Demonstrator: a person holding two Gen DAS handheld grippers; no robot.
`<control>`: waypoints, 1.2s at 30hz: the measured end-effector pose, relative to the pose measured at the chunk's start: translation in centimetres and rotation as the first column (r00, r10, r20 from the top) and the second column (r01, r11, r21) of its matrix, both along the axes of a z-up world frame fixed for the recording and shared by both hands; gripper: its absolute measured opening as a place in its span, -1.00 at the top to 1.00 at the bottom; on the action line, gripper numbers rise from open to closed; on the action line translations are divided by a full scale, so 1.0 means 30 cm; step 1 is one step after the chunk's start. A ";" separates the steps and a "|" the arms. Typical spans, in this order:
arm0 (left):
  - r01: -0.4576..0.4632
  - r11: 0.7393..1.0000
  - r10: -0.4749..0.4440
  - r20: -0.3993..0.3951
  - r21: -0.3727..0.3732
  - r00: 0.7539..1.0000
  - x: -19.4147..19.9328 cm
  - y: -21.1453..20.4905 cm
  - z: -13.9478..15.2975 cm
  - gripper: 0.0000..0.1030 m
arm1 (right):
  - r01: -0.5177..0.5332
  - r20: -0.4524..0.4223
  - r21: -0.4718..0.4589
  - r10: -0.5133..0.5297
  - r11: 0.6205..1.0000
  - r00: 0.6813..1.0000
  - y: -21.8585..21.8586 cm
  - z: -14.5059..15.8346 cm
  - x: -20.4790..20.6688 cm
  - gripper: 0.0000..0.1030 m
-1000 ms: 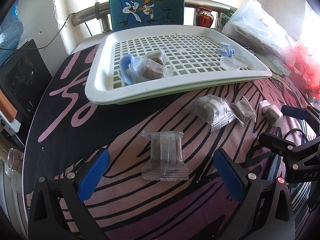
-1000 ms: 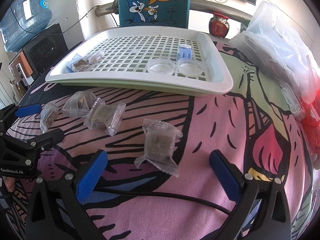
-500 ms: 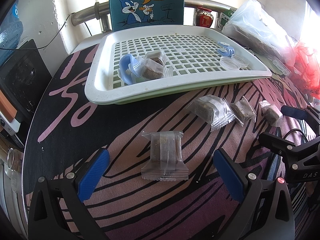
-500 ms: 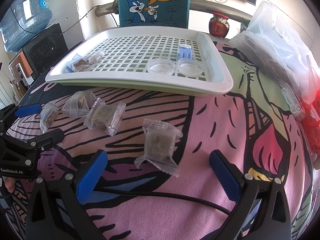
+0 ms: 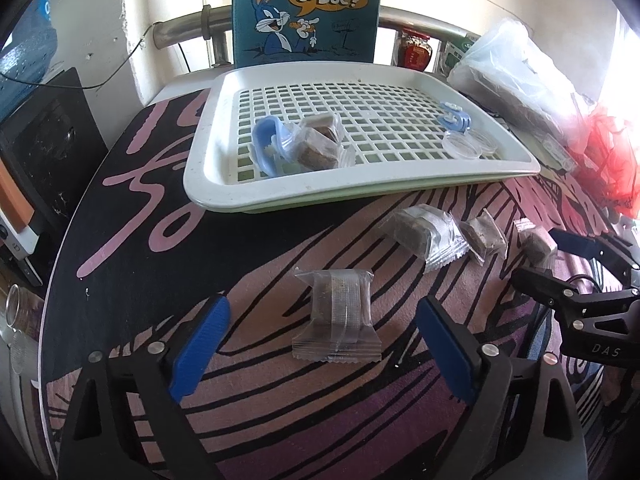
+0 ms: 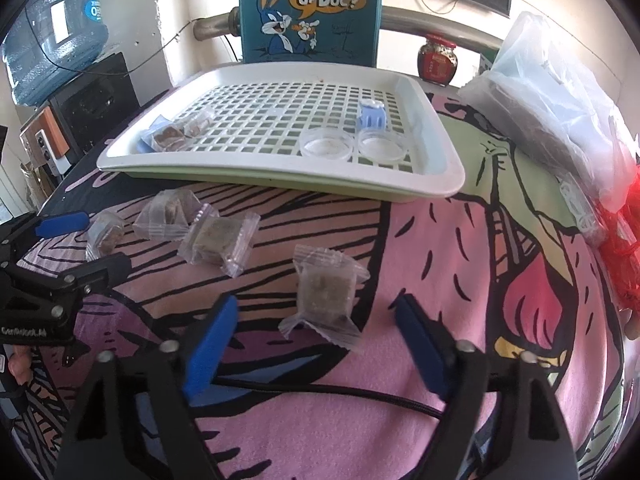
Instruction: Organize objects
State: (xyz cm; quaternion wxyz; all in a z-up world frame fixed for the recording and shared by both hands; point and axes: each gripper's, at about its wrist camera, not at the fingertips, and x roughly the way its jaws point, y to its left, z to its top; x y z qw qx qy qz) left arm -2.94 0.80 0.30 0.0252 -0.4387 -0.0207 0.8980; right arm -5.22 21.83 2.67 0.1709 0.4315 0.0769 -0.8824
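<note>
Both grippers have just been closing, each with a packet between its jaws, untouched. The left gripper (image 5: pixel 322 344) straddles one snack packet (image 5: pixel 336 320); the right gripper (image 6: pixel 316 340) straddles another (image 6: pixel 326 290); three more packets (image 6: pixel 218 238) lie between them. The tray (image 5: pixel 208 184) ahead already holds two packets (image 5: pixel 320 148), so most sorting remains.

both tools (image 5: pixel 320 344) (image 6: pixel 312 344) are black, with blue pads and silver screws.
</note>
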 end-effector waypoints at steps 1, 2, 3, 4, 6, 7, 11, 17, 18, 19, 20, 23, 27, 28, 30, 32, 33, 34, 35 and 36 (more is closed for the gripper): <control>-0.007 1.000 0.007 -0.007 0.007 1.000 0.003 -0.004 0.003 -0.60 | 0.001 0.001 -0.002 -0.001 1.000 1.000 0.001 0.000 -0.001 -0.50; -0.015 1.000 0.015 -0.016 0.016 1.000 0.007 -0.011 0.008 -0.36 | 0.004 0.002 -0.007 -0.004 1.000 1.000 0.004 0.001 -0.002 -0.41; -0.018 1.000 0.018 -0.023 0.024 1.000 0.010 -0.016 0.011 -0.07 | 0.010 -0.001 -0.016 -0.010 1.000 1.000 0.011 0.004 -0.002 -0.31; -0.018 0.999 0.019 -0.027 0.034 0.999 0.012 -0.022 0.013 0.05 | 0.016 -0.004 -0.026 -0.016 1.000 1.000 0.018 0.008 -0.002 -0.05; -0.006 0.998 0.008 -0.031 0.057 0.999 0.014 -0.026 0.014 0.43 | 0.023 -0.008 -0.053 -0.023 0.998 1.000 0.032 0.013 -0.003 0.34; -0.006 0.998 0.007 -0.031 0.059 0.999 0.014 -0.026 0.014 0.44 | 0.026 -0.006 -0.058 -0.027 0.998 1.000 0.036 0.014 -0.004 0.37; 0.011 0.997 -0.008 -0.035 0.071 0.999 0.017 -0.022 0.015 0.50 | 0.016 -0.005 -0.074 -0.017 0.997 1.000 0.037 0.016 -0.004 0.46; 0.026 0.996 -0.021 -0.055 0.086 0.998 0.025 -0.022 0.024 0.52 | -0.021 -0.084 -0.060 0.016 0.998 0.996 0.018 0.047 0.035 0.47; 0.026 0.996 -0.020 -0.058 0.088 0.998 0.026 -0.023 0.025 0.52 | -0.022 -0.091 -0.060 0.016 0.998 0.996 0.018 0.049 0.038 0.47; 0.026 0.996 -0.020 -0.059 0.090 0.998 0.026 -0.023 0.026 0.52 | -0.023 -0.092 -0.063 0.017 0.998 0.996 0.019 0.051 0.039 0.47; 0.026 0.995 -0.020 -0.062 0.093 0.998 0.027 -0.024 0.028 0.52 | -0.021 -0.094 -0.071 0.015 0.997 0.996 0.023 0.053 0.038 0.47; 0.038 0.994 -0.029 -0.079 0.107 0.996 0.036 -0.030 0.046 0.52 | -0.014 -0.097 -0.096 0.005 0.995 0.995 0.037 0.059 0.039 0.47; 0.076 0.987 -0.063 -0.095 0.144 0.994 0.032 -0.052 0.119 0.52 | -0.039 -0.101 -0.129 0.026 0.991 0.995 0.056 0.103 0.047 0.47; 0.086 0.987 -0.071 -0.108 0.134 0.992 0.022 -0.057 0.146 0.52 | -0.050 -0.112 -0.141 0.034 0.989 0.993 0.064 0.129 0.046 0.47; 0.094 0.990 -0.078 -0.141 0.108 0.987 -0.013 -0.073 0.209 0.52 | -0.067 -0.146 -0.159 0.044 0.985 0.988 0.079 0.204 0.028 0.47; 0.095 0.992 -0.079 -0.170 0.086 0.982 -0.068 -0.092 0.260 0.52 | -0.077 -0.173 -0.173 0.047 0.982 0.984 0.087 0.266 -0.006 0.47; 0.089 0.993 -0.074 -0.178 0.079 0.981 -0.109 -0.104 0.280 0.52 | -0.089 -0.186 -0.178 0.055 0.980 0.981 0.086 0.299 -0.035 0.47; 0.085 0.993 -0.069 -0.173 0.087 0.982 -0.157 -0.117 0.292 0.52 | -0.099 -0.191 -0.178 0.064 0.979 0.979 0.080 0.318 -0.062 0.47; 0.082 0.992 -0.065 -0.169 0.097 0.984 -0.188 -0.122 0.297 0.52 | -0.110 -0.187 -0.178 0.076 0.978 0.979 0.069 0.336 -0.107 0.47; 0.079 0.992 -0.062 -0.160 0.100 0.985 -0.236 -0.127 0.296 0.52 | -0.113 -0.176 -0.182 0.081 0.977 0.981 0.060 0.343 -0.139 0.47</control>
